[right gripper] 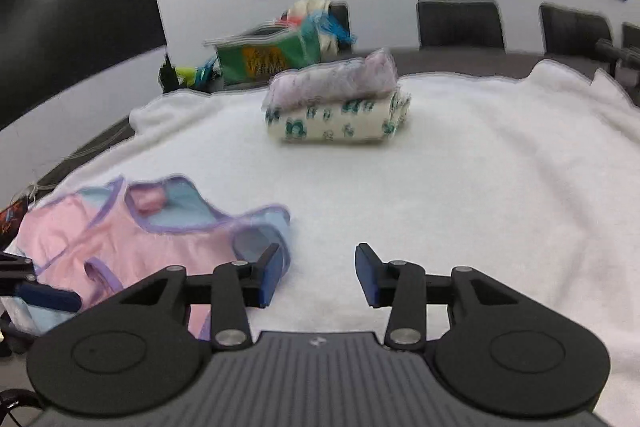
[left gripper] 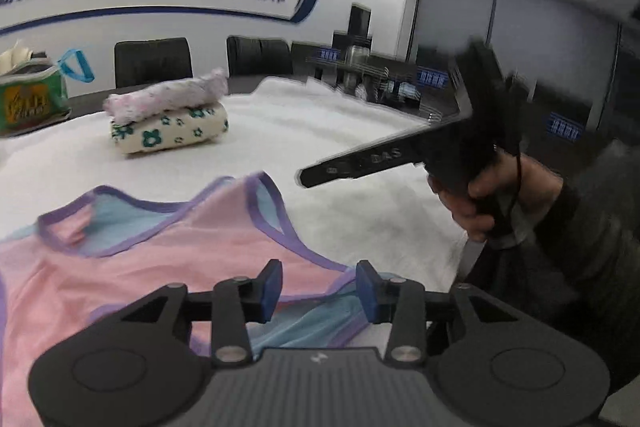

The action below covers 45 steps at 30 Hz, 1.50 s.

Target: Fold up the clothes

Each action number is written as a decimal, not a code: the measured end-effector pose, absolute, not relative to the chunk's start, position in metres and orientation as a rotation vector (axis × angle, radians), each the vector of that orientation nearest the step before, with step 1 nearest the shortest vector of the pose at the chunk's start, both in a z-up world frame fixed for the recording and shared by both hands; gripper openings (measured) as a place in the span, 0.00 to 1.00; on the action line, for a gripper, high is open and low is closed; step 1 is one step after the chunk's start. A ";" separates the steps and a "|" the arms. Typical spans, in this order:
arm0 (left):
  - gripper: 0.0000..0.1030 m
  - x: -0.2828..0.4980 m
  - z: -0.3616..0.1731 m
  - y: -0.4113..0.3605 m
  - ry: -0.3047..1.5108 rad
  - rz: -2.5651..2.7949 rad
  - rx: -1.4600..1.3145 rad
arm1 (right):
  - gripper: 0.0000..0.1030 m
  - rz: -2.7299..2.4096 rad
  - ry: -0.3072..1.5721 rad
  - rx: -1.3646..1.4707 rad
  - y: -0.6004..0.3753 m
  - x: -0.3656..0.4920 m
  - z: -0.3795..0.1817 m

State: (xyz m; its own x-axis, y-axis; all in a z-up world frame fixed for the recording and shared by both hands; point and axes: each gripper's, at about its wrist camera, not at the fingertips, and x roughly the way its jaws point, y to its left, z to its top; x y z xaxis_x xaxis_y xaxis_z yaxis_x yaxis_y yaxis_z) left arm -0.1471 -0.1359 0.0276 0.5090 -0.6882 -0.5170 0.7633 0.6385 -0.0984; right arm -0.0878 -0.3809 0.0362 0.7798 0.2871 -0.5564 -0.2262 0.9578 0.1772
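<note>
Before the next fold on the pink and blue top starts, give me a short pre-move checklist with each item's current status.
1. Left gripper free of cloth: ok, jaws apart over the pink top, nothing pinched.
2. Right gripper free: ok, jaws apart above the bare white blanket.
3. Top lying flat for folding: not ok, it is rumpled, with the blue lining turned out at the neck and armhole.
4. Folded stack clear of the work area: ok, it sits further back, apart from the top.
5. Top's lower hem position: cannot tell, it is hidden behind the gripper bodies.
</note>
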 end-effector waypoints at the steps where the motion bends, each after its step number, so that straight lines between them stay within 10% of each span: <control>1: 0.38 -0.148 0.025 -0.144 0.557 -0.884 0.168 | 0.40 0.311 0.613 0.078 -0.376 -0.085 0.033; 4: 0.34 -0.146 0.015 -0.160 0.563 -0.892 0.206 | 0.39 0.361 0.622 -0.016 -0.360 -0.071 0.023; 6: 0.00 -0.145 0.009 -0.160 0.585 -0.889 0.211 | 0.37 0.363 0.640 -0.045 -0.352 -0.059 0.019; 9: 0.00 -0.155 0.007 -0.145 0.576 -0.888 0.211 | 0.01 0.369 0.668 -0.084 -0.346 -0.043 0.013; 14: 0.01 -0.168 0.007 -0.127 0.594 -0.846 0.231 | 0.04 0.343 0.679 -0.082 -0.353 -0.033 0.012; 18: 0.12 -0.169 0.012 -0.114 0.598 -0.859 0.228 | 0.48 0.314 0.651 -0.062 -0.363 -0.053 0.020; 24: 0.35 -0.176 0.024 -0.109 0.548 -0.946 0.184 | 0.48 0.687 0.526 -0.008 -0.358 -0.150 0.036; 32: 0.41 -0.173 0.013 -0.152 0.554 -0.847 0.275 | 0.28 0.788 0.543 -0.012 -0.366 -0.181 0.016; 36: 0.04 -0.174 0.012 -0.148 0.567 -0.838 0.259 | 0.10 0.820 0.557 -0.041 -0.363 -0.172 0.006; 38: 0.01 -0.180 0.012 -0.143 0.555 -0.863 0.272 | 0.01 0.824 0.573 -0.081 -0.358 -0.168 0.003; 42: 0.03 -0.192 0.010 -0.131 0.525 -0.922 0.318 | 0.01 0.833 0.569 -0.125 -0.367 -0.172 0.011; 45: 0.25 -0.198 0.009 -0.124 0.515 -1.003 0.329 | 0.01 0.839 0.618 -0.174 -0.372 -0.177 0.013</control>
